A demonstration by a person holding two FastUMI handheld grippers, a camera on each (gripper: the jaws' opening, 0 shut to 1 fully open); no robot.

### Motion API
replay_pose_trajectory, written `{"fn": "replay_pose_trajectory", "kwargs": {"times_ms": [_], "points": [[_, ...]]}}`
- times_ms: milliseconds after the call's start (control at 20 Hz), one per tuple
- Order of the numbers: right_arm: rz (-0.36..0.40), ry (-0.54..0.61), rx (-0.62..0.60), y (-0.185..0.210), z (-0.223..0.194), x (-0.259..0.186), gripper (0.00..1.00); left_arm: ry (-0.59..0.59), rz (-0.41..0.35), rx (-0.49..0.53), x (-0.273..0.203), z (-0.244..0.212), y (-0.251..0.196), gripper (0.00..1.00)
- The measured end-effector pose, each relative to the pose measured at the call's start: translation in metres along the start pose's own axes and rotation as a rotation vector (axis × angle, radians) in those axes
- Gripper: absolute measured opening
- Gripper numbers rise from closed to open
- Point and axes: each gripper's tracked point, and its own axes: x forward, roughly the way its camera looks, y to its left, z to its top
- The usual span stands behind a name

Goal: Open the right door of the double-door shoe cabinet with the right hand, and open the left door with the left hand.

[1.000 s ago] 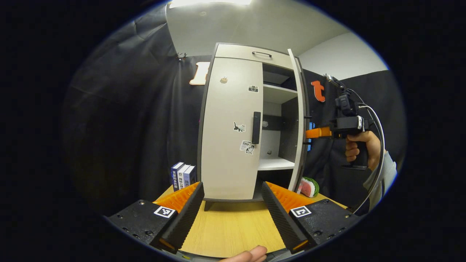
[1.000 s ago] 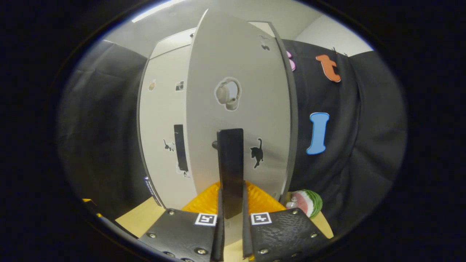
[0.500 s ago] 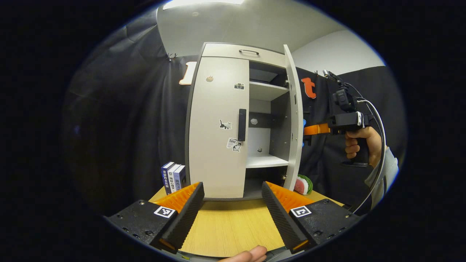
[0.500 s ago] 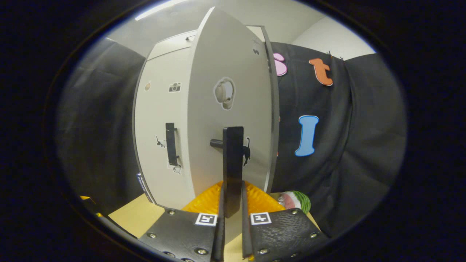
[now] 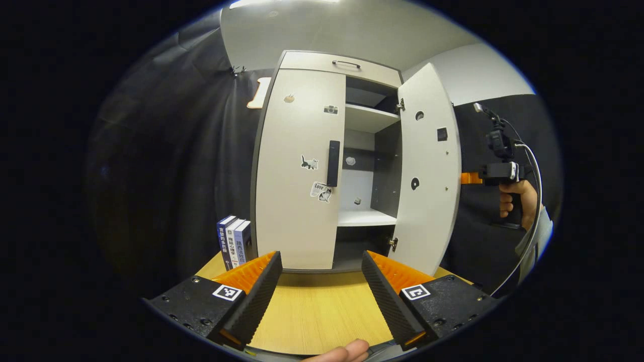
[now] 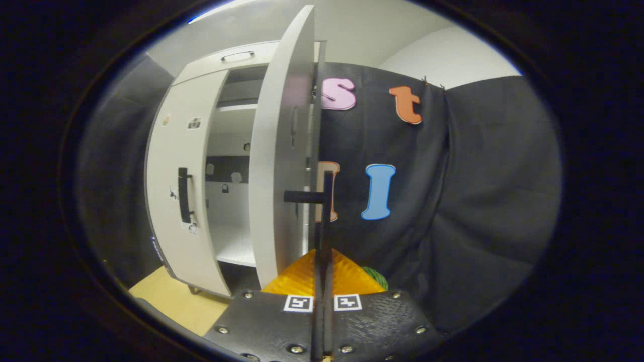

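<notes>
We see black cloth (image 6: 478, 191) draped as the booth's wall, a pale wall (image 5: 478, 75) and grey ceiling (image 5: 322, 25) above it. A ceiling light (image 5: 282, 2) glows overhead. The desk (image 5: 317, 311) is light wood; three books (image 5: 234, 241) stand upright on it.

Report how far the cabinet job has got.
Done: the right door stands swung wide, shelves showing. In hand: the right claw is shut on that door's handle. Left: the left door is closed, and the open left claw is short of its handle.
</notes>
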Motion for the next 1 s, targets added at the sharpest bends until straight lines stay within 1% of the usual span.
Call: {"fn": "replay_pose_trajectory", "kwargs": {"times_ms": [100, 150, 250, 300, 350, 400, 500, 550, 600, 650, 700, 800, 900, 950, 1000], "points": [[0.078, 0.019, 0.117, -0.005, -0.005, 0.006, 0.01, 0.014, 0.001, 0.001, 0.008, -0.004, -0.003, 0.99], [0.1, 0.017, 0.139, -0.004, -0.003, 0.005, 0.01, 0.021, 0.0, 0.002, 0.009, -0.007, -0.004, 0.99], [0.095, 0.005, 0.088, -0.005, -0.002, 0.004, 0.01, 0.028, 0.0, 0.01, 0.011, -0.01, -0.008, 0.99], [0.08, 0.011, 0.05, -0.006, -0.008, 0.006, 0.01, 0.029, 0.001, 0.017, 0.012, -0.011, -0.009, 0.99], [0.072, -0.013, 0.026, -0.009, -0.004, 0.003, 0.01, 0.029, 0.005, 0.026, 0.014, -0.011, -0.009, 0.99], [0.068, -0.009, 0.011, -0.007, -0.006, 0.005, 0.01, 0.028, 0.012, 0.035, 0.015, -0.011, -0.008, 0.98], [0.071, -0.024, 0.014, -0.006, -0.006, 0.005, 0.01, 0.022, 0.018, 0.04, 0.023, -0.007, -0.009, 0.99], [0.055, -0.035, 0.0, -0.009, -0.003, -0.002, 0.01, 0.019, 0.013, 0.041, 0.027, -0.005, -0.01, 0.99], [0.038, -0.048, -0.017, -0.013, -0.004, -0.001, 0.02, 0.016, 0.007, 0.038, 0.033, -0.002, -0.011, 0.99], [0.016, -0.059, -0.041, -0.019, -0.004, -0.005, 0.06, 0.015, 0.005, 0.036, 0.038, 0.001, -0.011, 0.99], [0.015, -0.074, -0.055, -0.021, -0.003, -0.009, 0.27, 0.015, 0.008, 0.041, 0.044, 0.005, -0.01, 0.99], [0.0, -0.084, -0.059, -0.03, -0.003, -0.026, 0.44, 0.001, 0.031, 0.062, 0.059, 0.018, -0.005, 0.99], [-0.028, -0.114, -0.044, -0.046, -0.004, -0.046, 0.72, -0.017, 0.042, 0.081, 0.076, 0.031, -0.006, 0.99], [-0.042, -0.122, -0.036, -0.052, -0.007, -0.057, 0.8, -0.022, 0.045, 0.087, 0.085, 0.036, -0.007, 0.99], [-0.055, -0.134, -0.026, -0.059, -0.009, -0.068, 0.9, -0.03, 0.042, 0.086, 0.095, 0.042, -0.009, 0.99]]}}
